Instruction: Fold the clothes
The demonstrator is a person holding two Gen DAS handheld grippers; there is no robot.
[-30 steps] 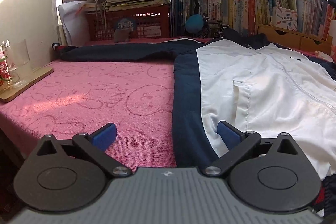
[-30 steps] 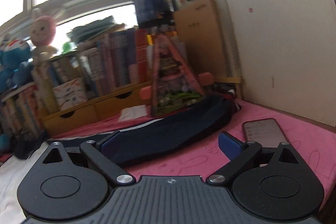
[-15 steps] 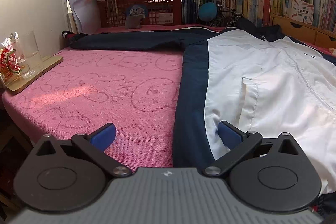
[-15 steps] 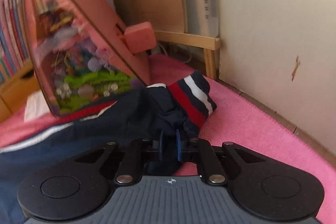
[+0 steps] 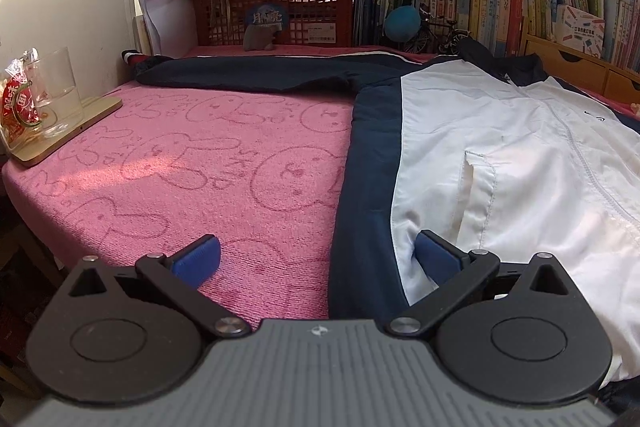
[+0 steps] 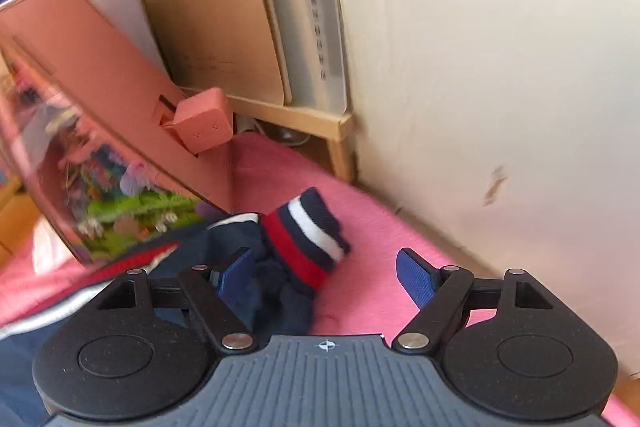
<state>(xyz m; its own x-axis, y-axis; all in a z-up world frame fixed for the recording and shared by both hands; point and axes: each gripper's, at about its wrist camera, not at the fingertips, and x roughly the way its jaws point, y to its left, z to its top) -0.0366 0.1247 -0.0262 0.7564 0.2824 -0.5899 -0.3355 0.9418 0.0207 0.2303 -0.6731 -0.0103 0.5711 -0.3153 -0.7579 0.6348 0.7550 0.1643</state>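
Jacket still spread flat, folding barely begun.

The jacket (image 5: 500, 155) lies open across the pink blanket (image 5: 192, 179), its far sleeve (image 5: 248, 75) stretched straight toward the wall; I judge 0 folds made, both sleeves and the body still to do; my right gripper (image 6: 324, 271) has just been opening, jaws wide, the striped cuff (image 6: 308, 243) lying loose between them, gripped by neither pad; my left gripper (image 5: 316, 251) is wide open over the jacket's dark side edge, holding nothing; a pink box (image 6: 100, 99) crowds the cuff, and a glass (image 5: 60, 87) stands on a wooden board (image 5: 72, 131) well apart at the blanket's corner.
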